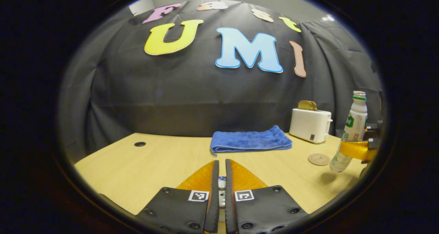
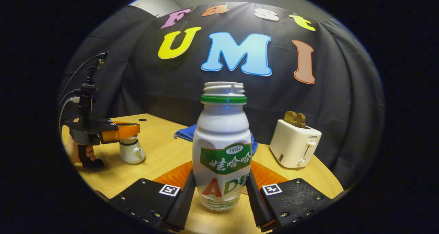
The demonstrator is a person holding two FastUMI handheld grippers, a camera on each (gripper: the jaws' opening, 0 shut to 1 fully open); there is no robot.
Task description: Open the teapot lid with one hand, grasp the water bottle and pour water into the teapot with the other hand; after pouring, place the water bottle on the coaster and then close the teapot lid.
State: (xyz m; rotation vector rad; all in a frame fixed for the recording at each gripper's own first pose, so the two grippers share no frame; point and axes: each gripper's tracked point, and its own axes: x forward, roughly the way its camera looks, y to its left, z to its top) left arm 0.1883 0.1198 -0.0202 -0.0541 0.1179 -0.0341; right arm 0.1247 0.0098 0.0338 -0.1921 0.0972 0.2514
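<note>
The right gripper (image 2: 221, 192) clamps the uncapped bottle (image 2: 222, 148) low on its smooth, light plastic body, above the desk's (image 2: 161, 151) front edge. The left gripper (image 1: 219, 186), nearly closed, pinches the lid (image 1: 222, 183) over the teapot (image 2: 131, 151) by the left edge.

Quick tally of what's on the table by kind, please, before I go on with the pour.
Bottle: 1
Teapot: 1
Coaster: 1
Towel: 1
Toaster: 1
Total: 5
</note>
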